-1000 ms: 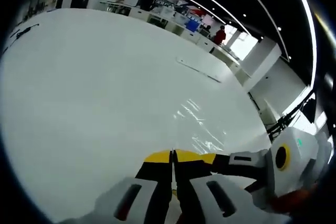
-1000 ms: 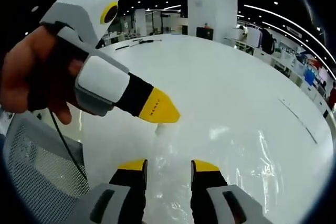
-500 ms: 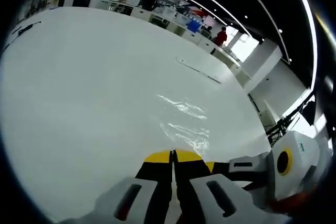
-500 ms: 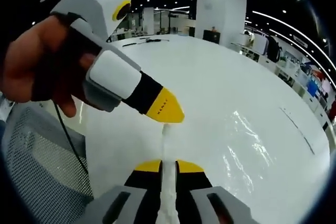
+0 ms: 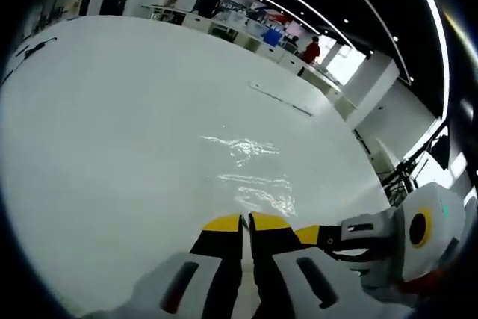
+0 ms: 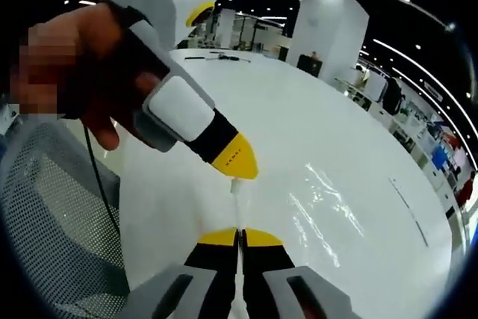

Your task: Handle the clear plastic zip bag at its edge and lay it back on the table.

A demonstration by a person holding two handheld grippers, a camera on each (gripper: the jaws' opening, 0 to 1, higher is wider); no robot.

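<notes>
Here the left tongs (image 5: 245,220) rise from six o'clock in the left gripper view, their yellow-tipped jaws pressed together on the near edge of the clear plastic zip bag (image 5: 250,184). The bag spreads away from the tips toward twelve o'clock, low over the white surface (image 5: 112,125), with glare streaks marking its wrinkled film. At about four o'clock the right tongs (image 5: 306,234) reach in, their yellow tip just beside the left pair.

In the right gripper view, the right tongs (image 6: 240,237) come up from six o'clock with jaws together, clamped on a thin strip of the bag's edge (image 6: 237,199) that runs up between the tips. The left tongs (image 6: 237,162) slant in from ten o'clock, held by a hand (image 6: 82,72), and their yellow tip pinches the same edge just above. The bag (image 6: 328,199) fans out toward three o'clock across the surface (image 6: 299,125). A grey mesh chair back (image 6: 52,229) sits at eight o'clock, with a thin black cable (image 6: 97,192) hanging in front of it. Far across the surface, near twelve o'clock, lie a few dark objects (image 6: 216,55), too small to identify.
</notes>
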